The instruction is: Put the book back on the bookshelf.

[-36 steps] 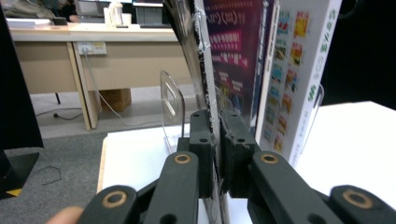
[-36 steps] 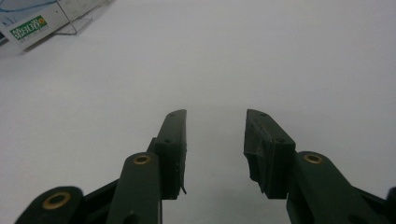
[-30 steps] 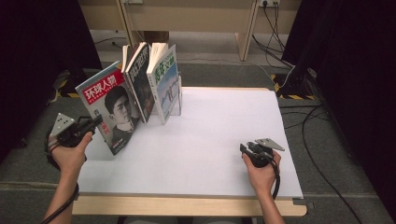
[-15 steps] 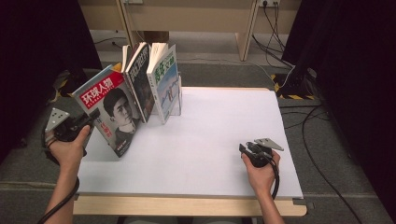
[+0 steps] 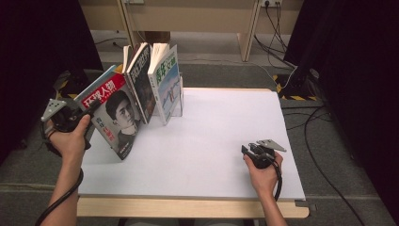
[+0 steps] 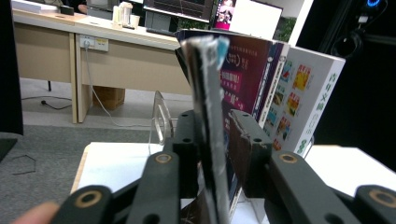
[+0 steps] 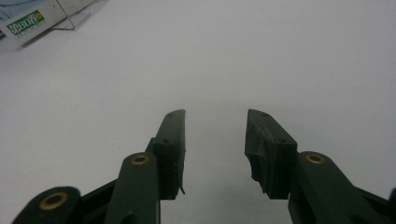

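Though the magazine (image 6: 212,140) hides its lower edge, left tongs (image 6: 215,154) have been opening, pads barely clear.

red-titled magazine (image 5: 110,115), white table (image 5: 211,141)

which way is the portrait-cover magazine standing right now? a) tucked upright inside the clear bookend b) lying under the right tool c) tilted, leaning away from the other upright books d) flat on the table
c: in the high view the portrait-cover magazine stands tilted on the table, its top leaning toward the left tool, apart from the two upright books.
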